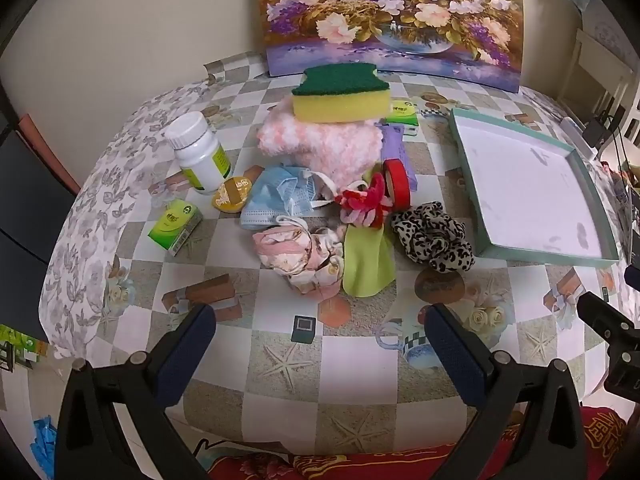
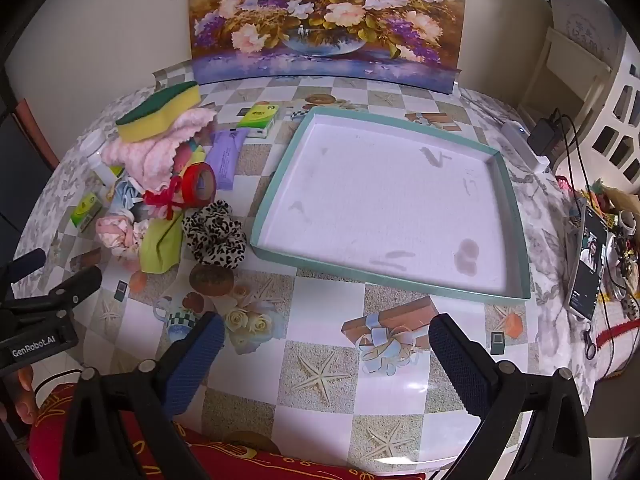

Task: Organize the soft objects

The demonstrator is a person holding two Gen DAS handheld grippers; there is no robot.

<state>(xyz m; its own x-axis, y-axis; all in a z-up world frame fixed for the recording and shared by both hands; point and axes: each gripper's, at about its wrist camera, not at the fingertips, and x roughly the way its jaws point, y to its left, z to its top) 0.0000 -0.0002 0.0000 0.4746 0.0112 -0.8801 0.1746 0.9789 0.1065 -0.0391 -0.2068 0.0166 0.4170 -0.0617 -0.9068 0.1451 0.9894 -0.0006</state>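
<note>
The left gripper (image 1: 320, 332) had its two blue-padded fingers wide apart, and they held and touched nothing. It hovered above the near edge of the round table with the checked, shell-printed cloth (image 1: 360, 364), pointing toward 12 o'clock, where the pile of soft things lay.

The right gripper (image 2: 326, 340) also had its fingers far apart with nothing between them. It hung over the near table edge, facing the shallow rectangular tray with teal walls and white floor (image 2: 276, 184) at 12 to 1 o'clock. In its own view the left gripper's black body showed at 9 o'clock.

In the left view, the yellow sponge with green scouring top (image 1: 341, 94) rested on the fluffy pink cloth (image 1: 320, 144) at 12 o'clock. Nearer lay the crumpled light blue face mask (image 1: 276, 196), the floral pink fabric scrunchie (image 1: 296, 256), the lime-green cloth (image 1: 366, 264) and the leopard-print scrunchie (image 1: 432, 238), all close together. The red tape roll (image 1: 396, 182) stood on its edge beside a red and white fuzzy piece (image 1: 366, 200). A white plastic pill bottle (image 1: 198, 152) stood at 10 o'clock.
</note>
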